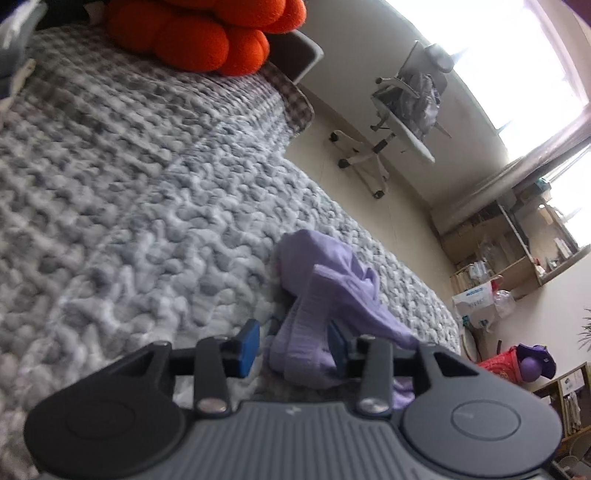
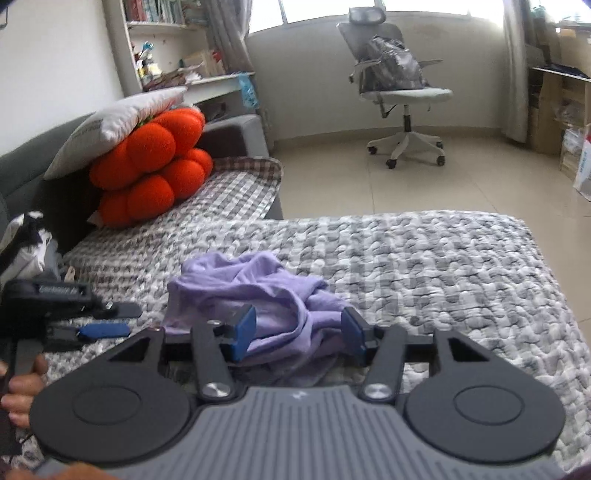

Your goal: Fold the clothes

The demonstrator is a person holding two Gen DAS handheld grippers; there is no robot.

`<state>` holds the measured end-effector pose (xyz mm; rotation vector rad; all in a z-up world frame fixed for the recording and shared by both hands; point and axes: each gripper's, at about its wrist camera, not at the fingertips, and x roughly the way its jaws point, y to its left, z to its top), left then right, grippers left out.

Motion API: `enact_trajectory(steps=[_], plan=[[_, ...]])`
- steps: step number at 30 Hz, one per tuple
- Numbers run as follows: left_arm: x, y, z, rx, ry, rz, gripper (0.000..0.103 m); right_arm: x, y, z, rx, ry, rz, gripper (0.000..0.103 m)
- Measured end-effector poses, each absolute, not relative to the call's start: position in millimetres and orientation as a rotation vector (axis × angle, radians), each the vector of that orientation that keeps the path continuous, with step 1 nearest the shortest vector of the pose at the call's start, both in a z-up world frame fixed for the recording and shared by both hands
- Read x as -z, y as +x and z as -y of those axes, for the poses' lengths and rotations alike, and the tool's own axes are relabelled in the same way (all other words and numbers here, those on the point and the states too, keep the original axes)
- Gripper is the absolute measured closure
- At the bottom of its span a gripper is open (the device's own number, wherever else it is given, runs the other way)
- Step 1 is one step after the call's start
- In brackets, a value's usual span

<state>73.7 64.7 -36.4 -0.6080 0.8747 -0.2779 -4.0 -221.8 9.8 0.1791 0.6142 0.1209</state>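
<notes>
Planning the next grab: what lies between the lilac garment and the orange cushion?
Only bare grey knitted blanket between lilac garment and orange cushion, in the right wrist view.

Lilac garment (image 2: 255, 295), crumpled, on quilted bed (image 2: 443, 266)

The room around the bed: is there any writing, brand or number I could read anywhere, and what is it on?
Nothing here reads clearly.
White box by the shelves, left wrist view: blue print, too blurred to read.
Books on the shelf, right wrist view: spines too small to read.
White bag on the floor at the right edge: blue lettering, cut off and blurred.
Grey gripper housing: a small pale mark, not legible.
</notes>
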Motion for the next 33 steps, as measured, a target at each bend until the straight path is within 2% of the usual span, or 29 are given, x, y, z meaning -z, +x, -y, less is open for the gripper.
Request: enact_trajectory(steps=[14, 17, 20, 31, 33], plan=[[48, 121, -48, 0.382, -0.598, -0.817, 0.060, 6, 29, 218, -0.176, 0.160, -0.648, 0.048], [49, 123, -45, 0.416, -0.610, -0.804, 0.063, 11, 32, 223, -0.173, 0.174, -0.657, 0.048], [50, 123, -40, 0.438, -0.600, -0.806, 0.080, 14, 33, 226, -0.167, 0.185, -0.664, 0.048], [23, 93, -37, 0.504, -0.549, -0.715, 0.085, 6, 22, 227, -0.196, 0.176, -0.655, 0.047], [15, 85, -37, 0.525, -0.537, -0.699, 0.087, 4, 21, 222, -0.223, 0.159, -0.654, 0.043]])
